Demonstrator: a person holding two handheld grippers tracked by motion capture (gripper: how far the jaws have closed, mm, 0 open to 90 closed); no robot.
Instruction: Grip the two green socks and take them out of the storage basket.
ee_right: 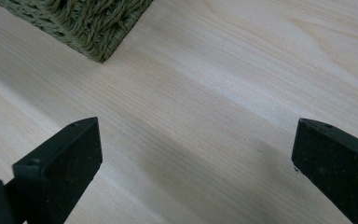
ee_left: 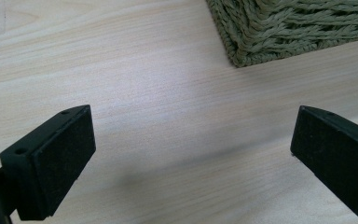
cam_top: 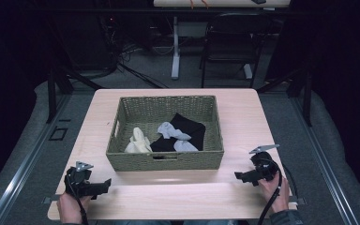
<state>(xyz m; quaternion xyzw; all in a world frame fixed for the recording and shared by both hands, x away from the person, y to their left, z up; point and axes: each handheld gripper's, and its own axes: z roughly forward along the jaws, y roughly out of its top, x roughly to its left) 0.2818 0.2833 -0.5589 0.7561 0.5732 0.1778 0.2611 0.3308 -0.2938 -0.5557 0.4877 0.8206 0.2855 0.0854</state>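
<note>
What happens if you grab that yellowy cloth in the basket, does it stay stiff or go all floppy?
Probably floppy: the pale yellow cloth lies crumpled and folded in the woven basket, so it would likely droop from the jaws. It looks light, like thin fabric. It touches the black cloth, so that might get tugged too.

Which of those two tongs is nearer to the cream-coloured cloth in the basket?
Left. The left tongs sit just outside the basket's near-left corner, where the cream cloth lies; the right tongs sit beyond its near-right corner.
</note>
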